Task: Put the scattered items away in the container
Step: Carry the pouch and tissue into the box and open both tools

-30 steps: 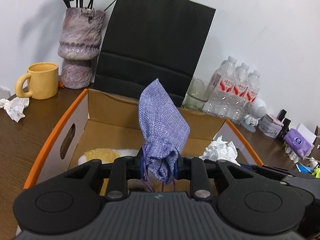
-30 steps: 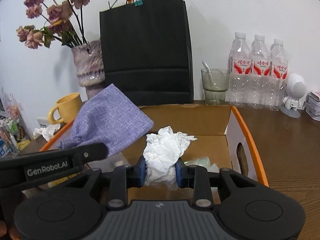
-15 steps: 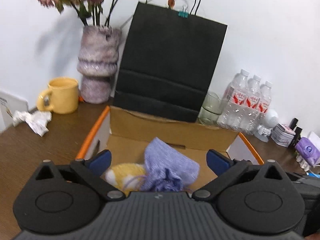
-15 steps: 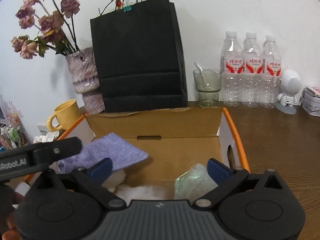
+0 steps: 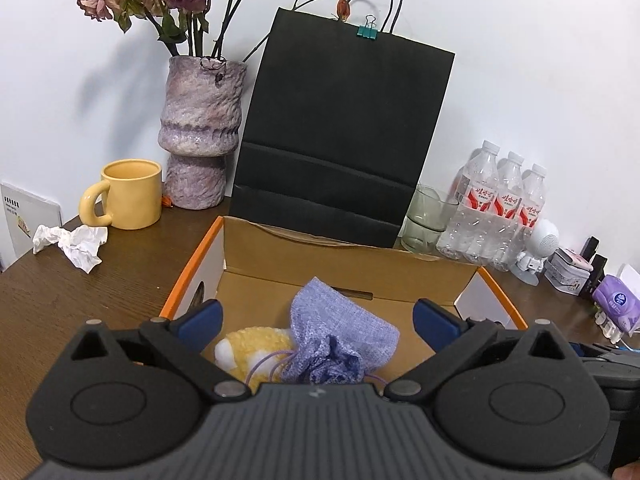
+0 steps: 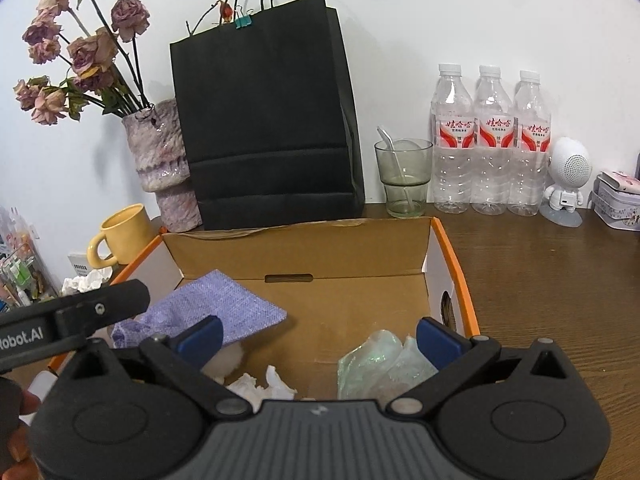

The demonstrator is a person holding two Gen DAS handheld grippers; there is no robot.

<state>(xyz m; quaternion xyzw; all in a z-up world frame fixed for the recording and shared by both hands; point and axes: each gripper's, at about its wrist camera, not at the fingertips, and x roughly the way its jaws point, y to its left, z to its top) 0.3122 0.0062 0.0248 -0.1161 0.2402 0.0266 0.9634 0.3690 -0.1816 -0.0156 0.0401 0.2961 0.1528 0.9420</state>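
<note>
Left gripper [image 5: 316,316] with jaws spread wide, empty, having just opened — beneath it, inside the cardboard box [image 5: 352,268], lies the purple drawstring pouch [image 5: 340,340] against a yellow plush item [image 5: 248,350]. Right gripper [image 6: 318,334], likewise just opened and empty, hangs over a crumpled tissue [image 6: 260,388] in the box. Beyond the box's left wall, another crumpled tissue [image 5: 74,240] stays on the table — light, soft, probably best pinched across its bulk.

Bright, even light, sharp focus, fisheye bending and dark corners
</note>
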